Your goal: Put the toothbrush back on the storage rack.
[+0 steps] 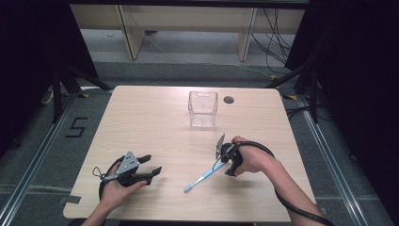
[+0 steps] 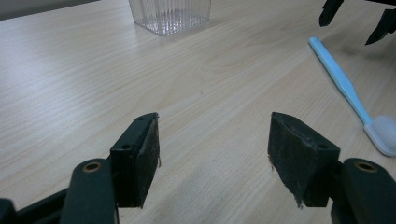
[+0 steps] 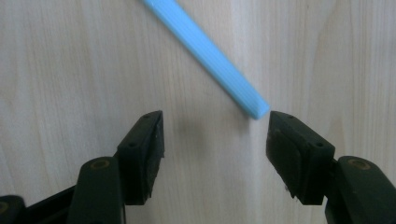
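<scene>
Toothbrush (image 1: pixel 203 178) lies flat on the bench (image 1: pixel 155 127), handle end just ahead of the right hand-held gripper (image 3: pixel 212 133), whose jaws are spread wide and empty. Risk: closing on that thin tip could flick it sideways or skid it. Left hand-held gripper (image 2: pixel 212 149) sits spread too, well apart, near nothing. Clear cup (image 1: pixel 203 109) waits farther back.

Both forearms reach in low, the left hand-held gripper (image 1: pixel 153 173) and right hand-held gripper (image 1: pixel 225 165) each with jaws spread wide.
</scene>
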`<move>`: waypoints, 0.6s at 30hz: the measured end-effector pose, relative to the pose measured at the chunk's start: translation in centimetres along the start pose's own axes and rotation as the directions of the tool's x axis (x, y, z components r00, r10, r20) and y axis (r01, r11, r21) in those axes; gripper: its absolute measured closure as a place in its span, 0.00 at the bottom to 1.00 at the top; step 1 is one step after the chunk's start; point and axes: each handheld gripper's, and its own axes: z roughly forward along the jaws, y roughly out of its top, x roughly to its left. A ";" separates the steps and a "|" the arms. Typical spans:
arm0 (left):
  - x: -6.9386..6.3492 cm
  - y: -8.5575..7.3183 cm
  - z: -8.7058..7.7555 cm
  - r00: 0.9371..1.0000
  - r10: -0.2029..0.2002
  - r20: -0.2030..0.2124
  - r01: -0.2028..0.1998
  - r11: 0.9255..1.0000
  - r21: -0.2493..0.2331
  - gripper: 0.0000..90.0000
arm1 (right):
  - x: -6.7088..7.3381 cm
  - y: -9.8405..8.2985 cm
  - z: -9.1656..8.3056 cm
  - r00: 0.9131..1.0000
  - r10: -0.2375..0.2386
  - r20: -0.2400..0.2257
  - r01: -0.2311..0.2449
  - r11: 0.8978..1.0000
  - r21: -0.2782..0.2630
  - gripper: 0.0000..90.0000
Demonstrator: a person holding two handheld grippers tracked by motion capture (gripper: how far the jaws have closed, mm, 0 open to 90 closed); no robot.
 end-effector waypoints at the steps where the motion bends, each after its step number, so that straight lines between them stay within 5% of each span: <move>1: 0.0 0.0 0.0 1.000 -0.001 0.002 0.001 1.000 -0.001 0.37 | -0.2 0.2 0.1 0.999 -0.035 0.006 0.035 0.999 -0.018 0.42; 5: 0.0 0.0 0.1 1.000 -0.003 0.006 0.003 1.000 -0.007 0.37 | 0.0 1.2 -0.1 1.000 -0.012 -0.007 0.012 1.000 -0.008 0.42; 10: 0.0 0.0 0.1 1.000 0.000 0.001 0.000 1.000 -0.006 0.37 | -0.2 2.0 0.4 0.997 -0.079 -0.003 0.079 0.997 -0.023 0.42; 18: 0.0 0.0 0.1 1.000 0.000 0.005 0.000 1.000 -0.010 0.37 | 0.2 3.1 0.5 0.997 -0.073 -0.025 0.073 0.997 0.008 0.43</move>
